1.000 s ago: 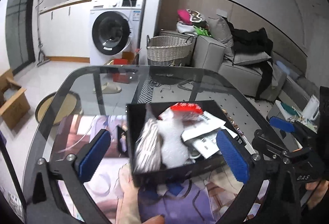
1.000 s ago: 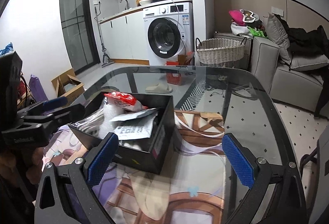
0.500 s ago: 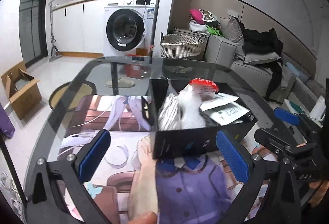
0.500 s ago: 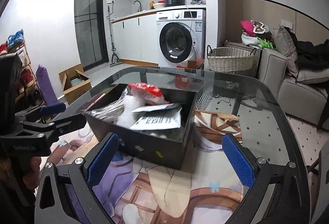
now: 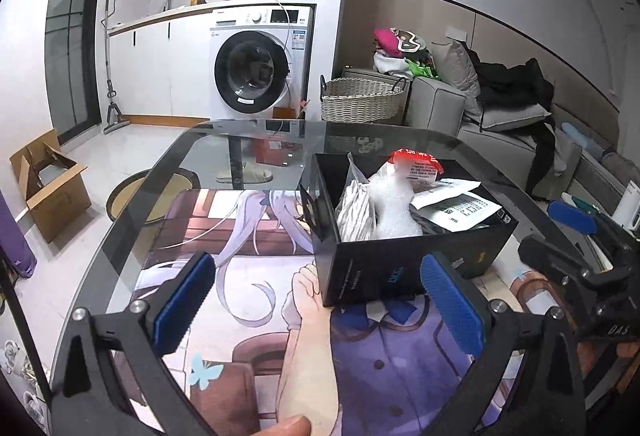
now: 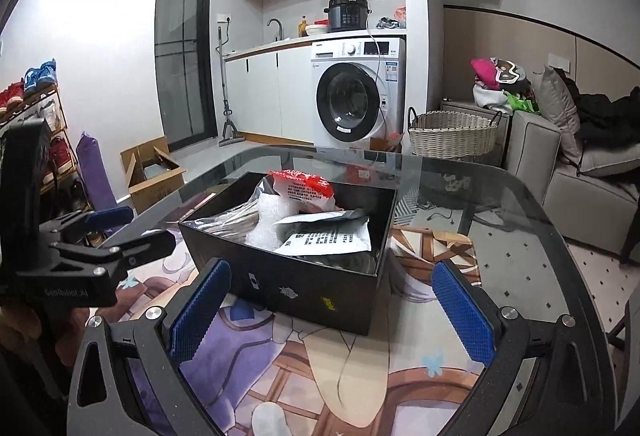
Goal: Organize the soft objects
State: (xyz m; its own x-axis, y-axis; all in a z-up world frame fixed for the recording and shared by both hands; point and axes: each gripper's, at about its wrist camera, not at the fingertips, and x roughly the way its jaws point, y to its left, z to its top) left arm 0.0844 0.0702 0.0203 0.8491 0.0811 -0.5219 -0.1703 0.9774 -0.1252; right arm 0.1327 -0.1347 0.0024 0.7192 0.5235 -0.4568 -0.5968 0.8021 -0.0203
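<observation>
A black open box (image 5: 404, 268) (image 6: 304, 288) stands on a printed mat on the glass table. It holds soft packets: a bag with a red top (image 5: 418, 163) (image 6: 304, 184), a white bubble-wrap bag (image 5: 394, 207), a striped clear bag (image 5: 354, 207) and a grey mailer with a label (image 6: 330, 238). My left gripper (image 5: 320, 310) is open and empty, just in front of the box. My right gripper (image 6: 330, 310) is open and empty, in front of the box's near wall. Each gripper shows in the other's view at the side.
The printed mat (image 5: 256, 244) covers the near part of the glass table (image 6: 520, 220). Beyond are a washing machine (image 5: 256, 71), a wicker basket (image 6: 454, 133), a grey sofa (image 5: 500, 139) with clothes, and a cardboard box (image 5: 50, 181) on the floor.
Both grippers have pulled back and risen away from the box, which now sits farther ahead. Both stay open and empty. The box's contents look unchanged.
</observation>
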